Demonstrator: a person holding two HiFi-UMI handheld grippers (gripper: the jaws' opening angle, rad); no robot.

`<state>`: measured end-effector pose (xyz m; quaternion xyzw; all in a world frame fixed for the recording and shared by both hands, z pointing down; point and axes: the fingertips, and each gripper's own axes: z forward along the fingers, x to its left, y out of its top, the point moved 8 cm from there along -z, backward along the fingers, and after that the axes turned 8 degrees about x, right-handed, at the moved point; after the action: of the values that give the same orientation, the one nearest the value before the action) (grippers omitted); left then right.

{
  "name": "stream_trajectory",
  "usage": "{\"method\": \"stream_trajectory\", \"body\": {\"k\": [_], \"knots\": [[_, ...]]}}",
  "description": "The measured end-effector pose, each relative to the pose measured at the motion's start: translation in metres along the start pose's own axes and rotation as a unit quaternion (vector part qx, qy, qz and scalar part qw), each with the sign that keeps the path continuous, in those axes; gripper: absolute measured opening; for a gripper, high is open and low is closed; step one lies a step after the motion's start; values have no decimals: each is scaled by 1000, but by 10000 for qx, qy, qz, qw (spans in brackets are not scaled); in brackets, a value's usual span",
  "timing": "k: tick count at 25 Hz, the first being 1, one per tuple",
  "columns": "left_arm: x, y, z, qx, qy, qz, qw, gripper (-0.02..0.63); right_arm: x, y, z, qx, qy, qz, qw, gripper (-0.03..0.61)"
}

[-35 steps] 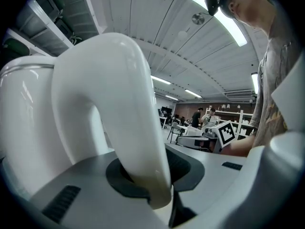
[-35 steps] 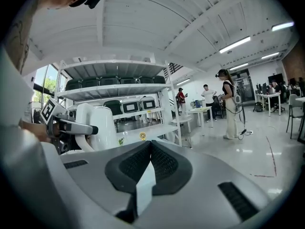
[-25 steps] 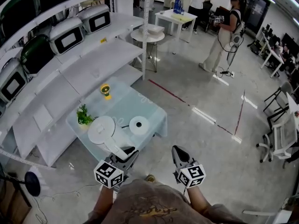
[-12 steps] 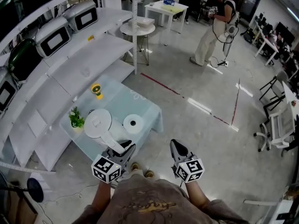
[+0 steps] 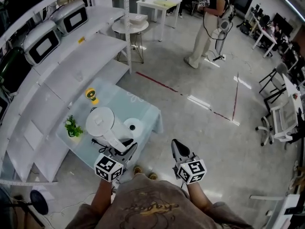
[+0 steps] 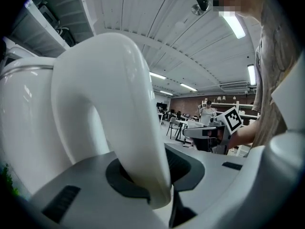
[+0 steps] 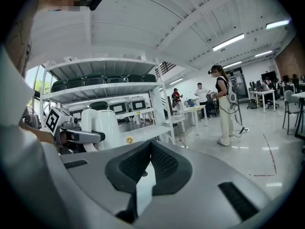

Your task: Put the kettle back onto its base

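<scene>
We are clamping the kettle by its handle in our left gripper, partly hiding the base; our right gripper is hanging clenched, empty.

Kettle just L of base

A robotics test lab in an open hall: white shelves of ovens, red tape across the floor, office chairs and a table.
</scene>
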<state>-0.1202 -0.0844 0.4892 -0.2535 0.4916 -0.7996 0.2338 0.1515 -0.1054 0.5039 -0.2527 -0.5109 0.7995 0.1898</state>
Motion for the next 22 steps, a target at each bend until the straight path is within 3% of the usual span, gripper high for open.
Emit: {"method": "stream_trajectory", "body": {"k": [9, 22], "knots": [[34, -16, 43, 105, -320, 247, 9991, 97, -7, -3, 11, 116, -281, 85, 9995, 2], [68, -46, 105, 366, -474, 165, 9981, 98, -25, -11, 8, 316, -805, 210, 9960, 2]]}}
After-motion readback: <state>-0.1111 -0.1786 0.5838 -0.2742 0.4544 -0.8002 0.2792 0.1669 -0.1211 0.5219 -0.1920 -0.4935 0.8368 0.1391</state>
